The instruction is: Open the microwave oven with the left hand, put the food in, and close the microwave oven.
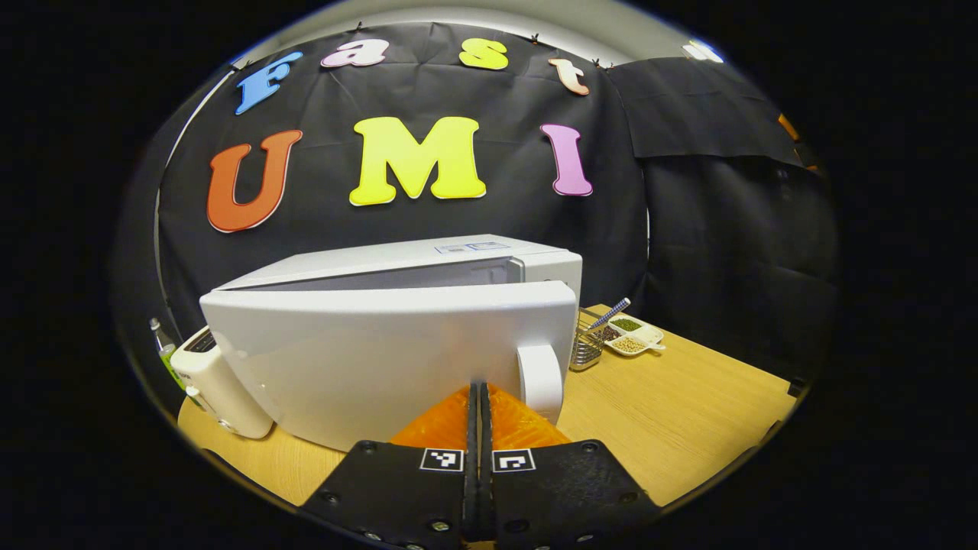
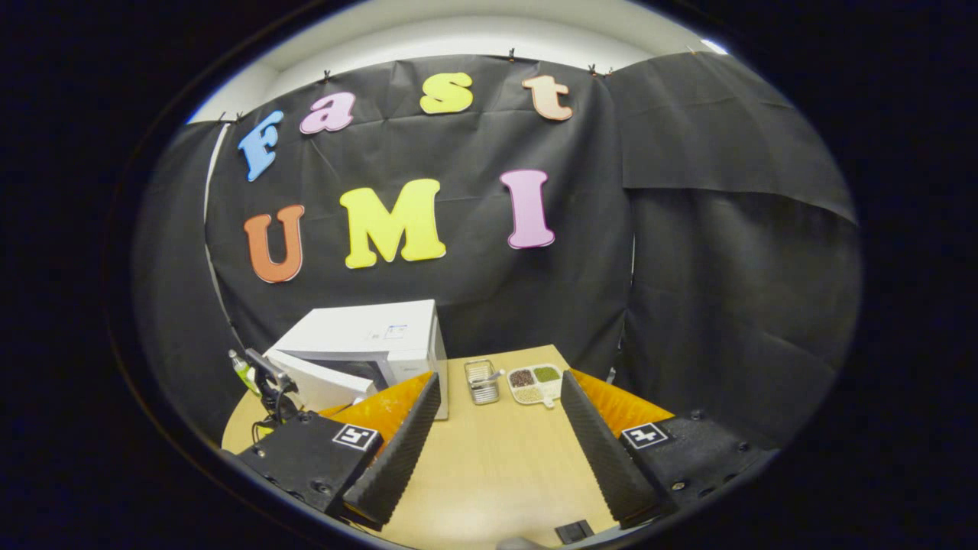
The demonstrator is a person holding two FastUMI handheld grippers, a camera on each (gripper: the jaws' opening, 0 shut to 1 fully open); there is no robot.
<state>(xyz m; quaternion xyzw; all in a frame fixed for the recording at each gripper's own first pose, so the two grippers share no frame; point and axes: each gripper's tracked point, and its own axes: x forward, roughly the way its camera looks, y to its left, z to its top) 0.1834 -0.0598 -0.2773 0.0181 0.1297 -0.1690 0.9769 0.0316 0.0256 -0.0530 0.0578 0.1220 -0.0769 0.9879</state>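
Tongs of the left hand [image 1: 479, 397] sit pressed together with nothing between them, just in front of the microwave [image 1: 397, 336], near the white handle [image 1: 539, 380] at the door's [image 1: 382, 359] free edge. The door stands partly ajar, so the opening step looks to be in hand; next the door likely needs swinging wide enough to admit the food. Right tongs [image 2: 497, 435] are spread apart and hold nothing, poised above the wooden surface [image 2: 497, 466], to the right of the microwave. Beyond, just right of the microwave, stands a small wire basket [image 2: 481, 382]; its contents I cannot tell. Beside that lies a divided white dish [image 2: 535, 384] holding dark, green and pale grains in separate compartments, presumably the food. Left of the microwave stands a white toaster [image 1: 218, 382].
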